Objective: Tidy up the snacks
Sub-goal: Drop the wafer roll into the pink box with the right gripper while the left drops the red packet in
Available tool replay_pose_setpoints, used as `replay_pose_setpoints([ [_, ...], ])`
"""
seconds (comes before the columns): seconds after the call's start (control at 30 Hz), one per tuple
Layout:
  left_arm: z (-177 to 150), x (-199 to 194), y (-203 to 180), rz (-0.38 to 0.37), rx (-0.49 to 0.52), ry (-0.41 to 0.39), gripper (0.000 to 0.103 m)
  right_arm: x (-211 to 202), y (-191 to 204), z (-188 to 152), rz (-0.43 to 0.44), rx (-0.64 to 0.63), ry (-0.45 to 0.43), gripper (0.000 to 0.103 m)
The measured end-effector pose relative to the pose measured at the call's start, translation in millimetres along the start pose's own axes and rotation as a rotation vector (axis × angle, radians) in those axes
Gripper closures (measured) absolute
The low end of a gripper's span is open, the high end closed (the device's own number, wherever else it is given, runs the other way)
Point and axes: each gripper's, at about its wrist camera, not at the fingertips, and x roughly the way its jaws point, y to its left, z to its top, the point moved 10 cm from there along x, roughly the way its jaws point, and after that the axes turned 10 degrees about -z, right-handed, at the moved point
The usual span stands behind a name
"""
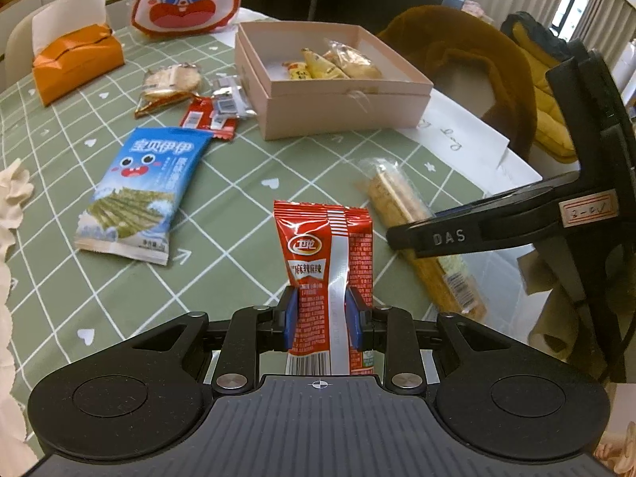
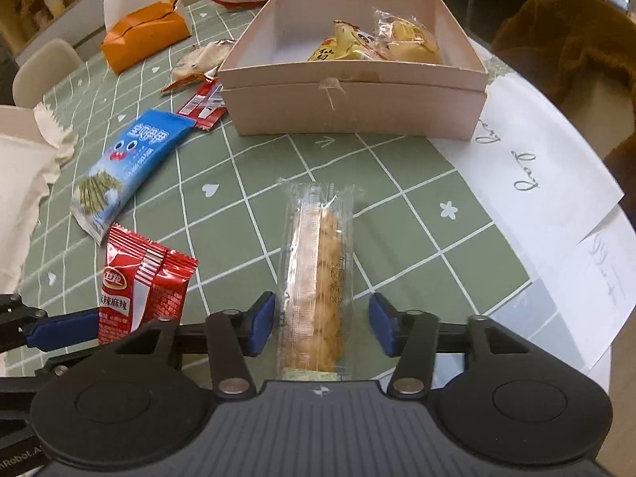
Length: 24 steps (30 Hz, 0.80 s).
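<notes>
Blue packet (image 2: 127,167) beside pink box (image 2: 353,109)

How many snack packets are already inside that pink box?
3, as far as the pictures show: in the pink box, a clear-wrapped pastry lies at the right, with two yellow packets beside it. Its near wall could hide something lying flat.

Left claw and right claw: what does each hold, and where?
Left claw pinches the red foil snack packet near its lower end. Right claw holds nothing; it straddles the clear-wrapped biscuit bar.
</notes>
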Motion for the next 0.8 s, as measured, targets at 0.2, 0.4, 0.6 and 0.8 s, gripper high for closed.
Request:
replay_pose_setpoints([
  [0.2,32.1,-20.1,1.0,-0.035,-0.02,-0.101,0.074,-36.1,-16.3,20.2,0.043,0.062,-0.055,0.076],
  [0.4,147.2,-68.0,7.7,-0.064,-0.023,-0.332,0.074,-138.8,-60.1,114.5,0.072,0.151,-0.341,0.076],
  [0.6,242.7,-53.1,4.1,-0.072,0.045,-0.338,0.071,-200.2,-90.4,205.6,0.061,0.134,-0.503,0.076],
  [0.8,267.8,59.6,39.4,-0.278,-0.251,-0.145,0.067,-176.9,-103.4,245.3,0.052,0.105,-0.428,0.076],
])
